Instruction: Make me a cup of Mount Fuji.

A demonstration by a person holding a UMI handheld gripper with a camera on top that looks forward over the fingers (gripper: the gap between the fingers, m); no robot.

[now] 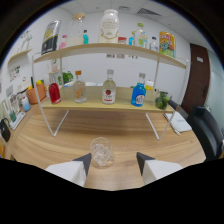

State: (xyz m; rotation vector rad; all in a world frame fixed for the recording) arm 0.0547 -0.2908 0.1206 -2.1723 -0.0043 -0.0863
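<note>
Bottle labels (109,93) on the shelf are unreadable (too small, blurred).

This looks like an office room fitted out as a drinks station: a wooden worktop (125,135) carries a 2-tier shelf rack (107,49) lined with bottles. Above the rack runs a panelled ceiling with a vent (148,11); right of it are a dark door (198,75) and a black office chair (209,127).

Glass (102,152) stands on table (125,135), just ahead of gripper (114,161), nearer its left finger, w/ gaps either side. Behind it, a 2-tier shelf (107,105): 4 bottles (109,88) along lower tier, more containers (109,24) on top tier.
</note>
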